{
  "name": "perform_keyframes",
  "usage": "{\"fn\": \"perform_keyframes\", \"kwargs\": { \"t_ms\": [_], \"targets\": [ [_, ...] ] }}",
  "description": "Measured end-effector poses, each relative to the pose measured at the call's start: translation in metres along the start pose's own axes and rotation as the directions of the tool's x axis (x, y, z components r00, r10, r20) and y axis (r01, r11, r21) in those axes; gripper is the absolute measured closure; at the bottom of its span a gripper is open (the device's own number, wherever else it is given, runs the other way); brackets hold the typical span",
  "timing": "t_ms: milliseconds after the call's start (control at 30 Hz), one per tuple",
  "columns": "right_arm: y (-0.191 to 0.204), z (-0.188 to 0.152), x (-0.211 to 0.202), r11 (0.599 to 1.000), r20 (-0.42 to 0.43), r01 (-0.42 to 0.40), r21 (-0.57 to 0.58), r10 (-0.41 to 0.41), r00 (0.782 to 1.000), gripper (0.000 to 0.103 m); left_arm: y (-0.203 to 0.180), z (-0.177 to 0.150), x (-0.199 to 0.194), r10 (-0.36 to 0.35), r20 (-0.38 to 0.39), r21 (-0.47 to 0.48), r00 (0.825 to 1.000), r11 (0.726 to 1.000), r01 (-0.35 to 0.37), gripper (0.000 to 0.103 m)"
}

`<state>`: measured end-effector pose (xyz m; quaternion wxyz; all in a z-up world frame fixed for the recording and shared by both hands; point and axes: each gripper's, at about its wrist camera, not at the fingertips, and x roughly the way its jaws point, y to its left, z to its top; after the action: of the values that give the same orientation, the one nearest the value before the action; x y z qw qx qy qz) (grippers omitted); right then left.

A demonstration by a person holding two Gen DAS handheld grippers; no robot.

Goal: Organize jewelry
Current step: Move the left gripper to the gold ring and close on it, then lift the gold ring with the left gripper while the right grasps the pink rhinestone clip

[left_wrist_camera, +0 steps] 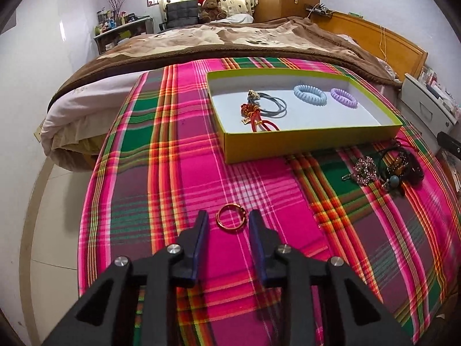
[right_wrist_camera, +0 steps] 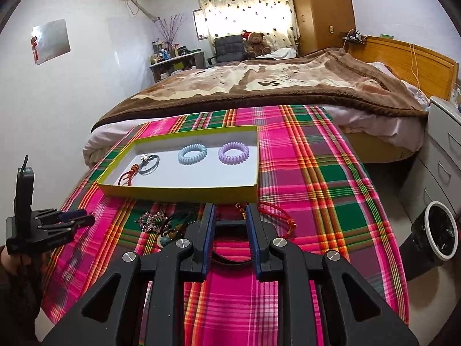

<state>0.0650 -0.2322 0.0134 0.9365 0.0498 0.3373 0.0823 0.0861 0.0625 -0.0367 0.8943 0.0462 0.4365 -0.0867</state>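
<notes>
A gold ring (left_wrist_camera: 230,218) lies on the plaid cloth between the fingers of my left gripper (left_wrist_camera: 229,216). The jaws stand a little wider than the ring and do not press on it. This gripper (right_wrist_camera: 86,218) also shows at the left of the right wrist view. My right gripper (right_wrist_camera: 229,216) is shut on a black band (right_wrist_camera: 232,226) that spans its pads, just above a jewelry pile (right_wrist_camera: 161,225). Behind stands the yellow box (left_wrist_camera: 288,144) (right_wrist_camera: 178,191) with a blue coil tie (left_wrist_camera: 309,95), a purple coil tie (left_wrist_camera: 343,98), a grey cord bracelet (left_wrist_camera: 275,106) and a red knotted cord (left_wrist_camera: 253,116).
The pile holds a rhinestone clip (left_wrist_camera: 365,170), dark beaded strands (left_wrist_camera: 396,170) and a red cord (right_wrist_camera: 276,214). The table is pushed against a bed (right_wrist_camera: 273,86). White drawers (right_wrist_camera: 443,150) and a bin (right_wrist_camera: 440,230) stand off the table's right edge.
</notes>
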Motion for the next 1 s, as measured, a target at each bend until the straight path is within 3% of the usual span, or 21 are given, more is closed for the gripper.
{"fn": "perform_keyframes", "kwargs": {
  "t_ms": [200, 300, 600, 667, 733, 767, 833, 967, 1000],
  "targets": [
    [-0.003, 0.0, 0.001, 1.0, -0.005, 0.009, 0.009, -0.009, 1.0, 0.081, -0.003, 0.003, 0.001, -0.005, 0.006, 0.009, 1.0, 1.0, 0.005, 0.081],
    [-0.003, 0.0, 0.002, 1.0, -0.009, 0.007, 0.01, -0.007, 1.0, 0.081, -0.003, 0.003, -0.002, -0.012, 0.019, 0.008, 1.0, 1.0, 0.012, 0.092],
    [0.012, 0.002, 0.003, 0.999, -0.002, -0.029, -0.023, 0.029, 1.0, 0.081, 0.002, -0.003, -0.012, -0.023, 0.038, -0.01, 0.999, 1.0, 0.023, 0.092],
    [0.017, 0.003, 0.004, 0.999, -0.002, -0.039, -0.033, 0.039, 0.999, 0.081, 0.007, 0.0, -0.01, -0.025, 0.039, -0.036, 0.999, 0.999, 0.027, 0.088],
    [0.023, 0.004, 0.008, 0.998, -0.01, -0.054, -0.042, 0.054, 0.998, 0.081, 0.009, 0.002, -0.007, -0.006, 0.03, -0.035, 1.0, 0.999, 0.007, 0.055],
    [0.026, 0.005, 0.01, 0.997, -0.017, -0.062, -0.05, 0.061, 0.998, 0.081, 0.009, 0.003, -0.005, -0.02, 0.027, -0.033, 0.999, 0.999, 0.02, 0.051],
    [0.034, 0.006, 0.013, 0.994, -0.021, -0.079, -0.072, 0.077, 0.997, 0.081, 0.009, 0.005, 0.002, -0.053, 0.009, -0.038, 0.999, 0.998, 0.053, 0.051],
    [0.05, 0.007, 0.023, 0.984, -0.054, -0.132, -0.117, 0.127, 0.99, 0.081, 0.004, 0.011, 0.008, -0.034, -0.004, -0.009, 0.999, 0.999, 0.034, 0.053],
    [0.053, 0.007, 0.027, 0.982, -0.067, -0.148, -0.121, 0.14, 0.988, 0.081, 0.003, 0.012, 0.009, -0.025, -0.003, 0.002, 1.0, 1.0, 0.025, 0.062]
  ]
}}
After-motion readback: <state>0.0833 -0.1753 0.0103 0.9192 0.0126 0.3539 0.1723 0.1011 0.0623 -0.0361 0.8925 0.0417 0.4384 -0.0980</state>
